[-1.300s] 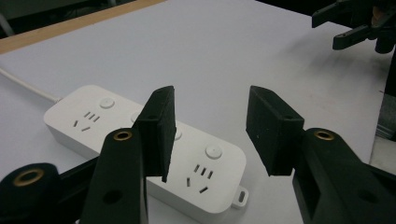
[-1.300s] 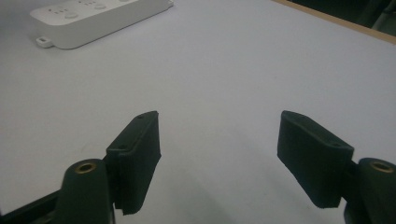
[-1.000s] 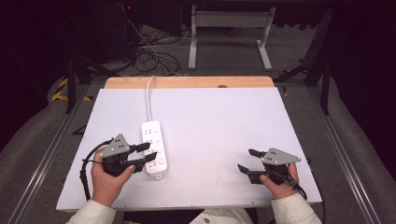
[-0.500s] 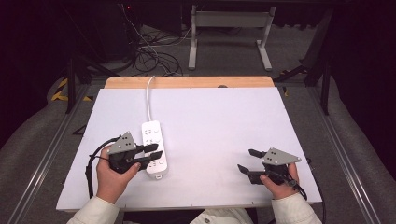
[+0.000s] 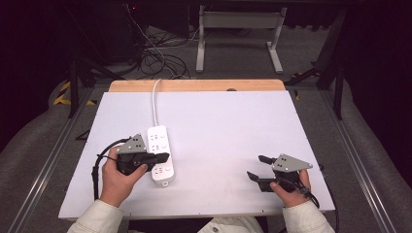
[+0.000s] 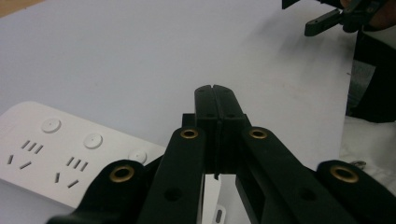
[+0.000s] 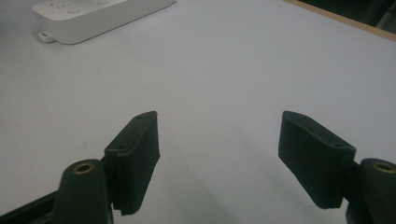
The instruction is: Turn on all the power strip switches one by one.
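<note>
A white power strip [image 5: 158,137] lies left of centre on the white table top [image 5: 228,121], its cord [image 5: 155,102] running to the far edge. My left gripper [image 5: 166,157] hovers over the strip's near half. Its jaws have just been closing and now meet, with nothing between them. In the left gripper view the shut gripper [image 6: 215,89] sits above the strip [image 6: 51,149], pointing over bare table. My right gripper [image 5: 254,166] rests open near the front right edge, well apart from the strip. Its pads [image 7: 140,140] stand wide over bare table, with the strip [image 7: 93,16] far off.
A bare wooden band [image 5: 194,86] edges the table's far side. Metal rails [image 5: 53,155] run along both sides. Tangled cables [image 5: 155,53] and a white stand [image 5: 238,43] are on the floor beyond. The right gripper [image 6: 327,21] appears at the top right of the left gripper view.
The left gripper's jaws have gone from open to shut over the power strip's near half. The right hand and gripper have stayed put.
</note>
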A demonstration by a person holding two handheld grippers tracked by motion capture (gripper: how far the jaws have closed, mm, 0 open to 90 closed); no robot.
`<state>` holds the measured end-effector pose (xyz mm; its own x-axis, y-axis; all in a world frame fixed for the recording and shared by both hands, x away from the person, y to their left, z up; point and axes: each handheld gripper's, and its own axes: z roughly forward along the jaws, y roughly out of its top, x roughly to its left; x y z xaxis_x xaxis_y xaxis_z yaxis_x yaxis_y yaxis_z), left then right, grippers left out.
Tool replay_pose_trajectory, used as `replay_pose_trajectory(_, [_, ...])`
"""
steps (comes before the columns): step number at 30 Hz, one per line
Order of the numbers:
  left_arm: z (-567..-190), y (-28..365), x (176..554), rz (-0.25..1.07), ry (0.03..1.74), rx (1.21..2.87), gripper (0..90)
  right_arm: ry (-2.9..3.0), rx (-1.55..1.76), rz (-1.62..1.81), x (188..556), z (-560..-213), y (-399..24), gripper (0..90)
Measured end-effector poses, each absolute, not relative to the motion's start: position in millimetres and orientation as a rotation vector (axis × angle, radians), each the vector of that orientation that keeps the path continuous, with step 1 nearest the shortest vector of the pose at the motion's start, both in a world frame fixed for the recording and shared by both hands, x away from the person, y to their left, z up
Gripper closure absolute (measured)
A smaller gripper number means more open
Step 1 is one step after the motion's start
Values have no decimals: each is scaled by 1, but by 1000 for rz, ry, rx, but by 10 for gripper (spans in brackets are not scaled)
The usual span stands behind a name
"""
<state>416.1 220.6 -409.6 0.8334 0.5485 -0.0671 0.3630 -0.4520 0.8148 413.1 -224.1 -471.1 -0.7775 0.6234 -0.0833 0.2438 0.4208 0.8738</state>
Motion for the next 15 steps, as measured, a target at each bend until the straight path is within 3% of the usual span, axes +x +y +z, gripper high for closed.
replay_pose_trajectory(15, [-415,206,436,194,681,2369,898,2293,731,1306,413,-471,-224,292])
